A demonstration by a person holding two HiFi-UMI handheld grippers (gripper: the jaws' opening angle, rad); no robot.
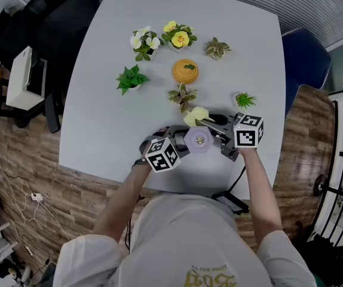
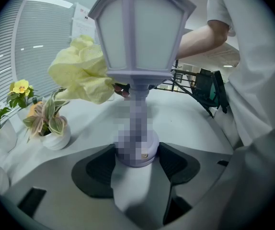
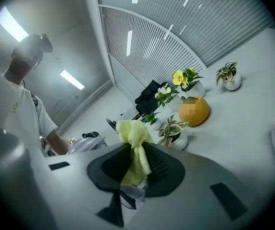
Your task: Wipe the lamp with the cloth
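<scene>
Smooth plastic lamp (image 2: 142,42), soft textured cloth (image 2: 80,73)

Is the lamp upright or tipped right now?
Upright. In the left gripper view the lamp rises straight from its base, which the left hand-held gripper clamps; the head view looks straight down on its top.

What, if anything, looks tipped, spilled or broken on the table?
Nothing stands out. The lamp stands upright in the left tongs, the right tongs hold the cloth, and the pots are upright.
</scene>
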